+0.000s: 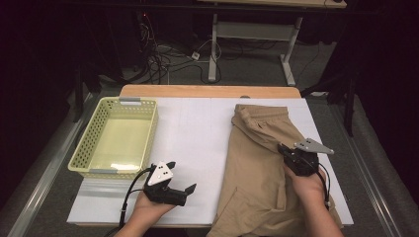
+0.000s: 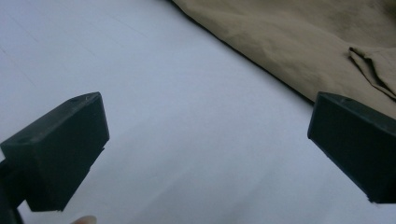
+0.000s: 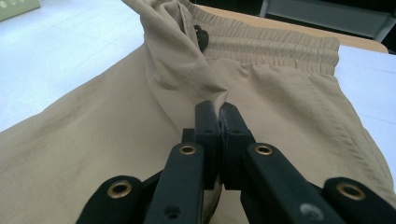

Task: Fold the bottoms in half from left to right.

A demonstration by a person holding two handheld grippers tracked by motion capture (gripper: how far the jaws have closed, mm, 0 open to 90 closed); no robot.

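Khaki trousers [image 1: 259, 168] lie on the right half of a white table [image 1: 192, 138], waistband toward the far edge, legs running to the near edge and past it. The right gripper [image 1: 282, 148] rests on the trousers below the waistband; in the right gripper view its jaws are pressed together on a pinched fold of the fabric [image 3: 215, 95], which rises in a ridge toward the waistband, where a dark spot, possibly a button [image 3: 201, 36], shows. The left gripper [image 1: 181, 176] sits near the front edge of the table, between the trousers and a pale yellow basket [image 1: 89, 143], touching neither. Its jaws stand wide apart with nothing between them; in the left gripper view they frame bare table, with the edge of the trousers just beyond the right-hand jaw. The basket stands on the left part of the table, well apart from the trousers
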